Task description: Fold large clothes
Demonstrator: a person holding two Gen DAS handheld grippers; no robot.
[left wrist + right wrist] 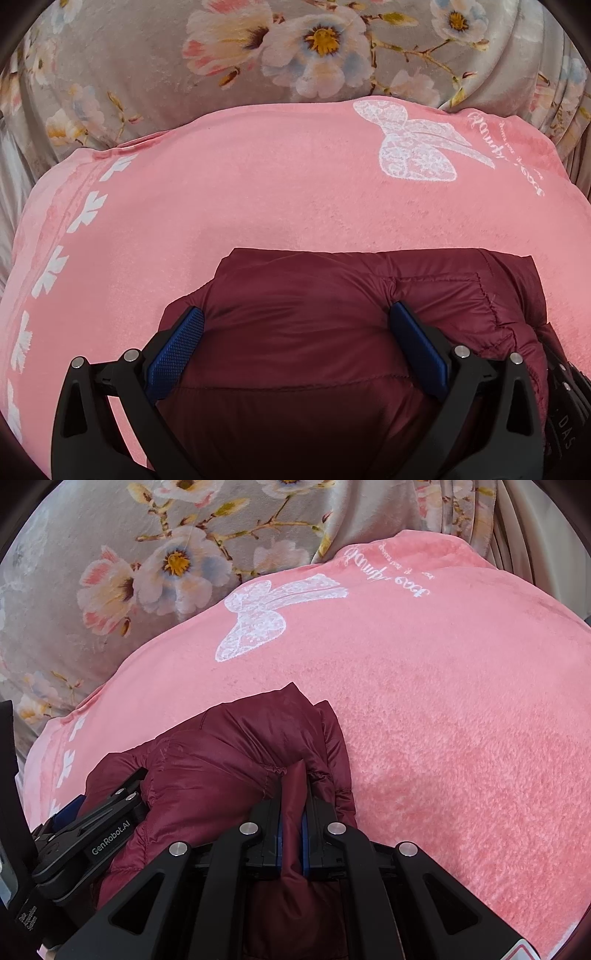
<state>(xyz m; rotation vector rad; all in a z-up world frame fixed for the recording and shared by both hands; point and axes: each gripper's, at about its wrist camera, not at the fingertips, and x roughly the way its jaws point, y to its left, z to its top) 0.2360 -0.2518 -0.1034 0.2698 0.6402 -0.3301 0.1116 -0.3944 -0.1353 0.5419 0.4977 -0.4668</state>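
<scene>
A dark red puffer jacket [314, 288] lies bunched on a pink fleece blanket [258, 184] with a white bow print. My left gripper [297, 332] stands open over it, its blue pads [177, 347] wide apart with the puffy body of the jacket bulging between them. In the right wrist view the jacket [229, 746] sits at lower left, and my right gripper [293, 779] is shut on an upright fold of it near the stitched hem. The left gripper [107, 805] shows there at the left, lying against the jacket's side.
A grey blanket with a flower print [147, 66] is heaped behind the pink one [443, 701]. Pale gathered fabric [517, 535] hangs at the far right. Part of the right gripper's black body [565, 406] shows at the lower right edge.
</scene>
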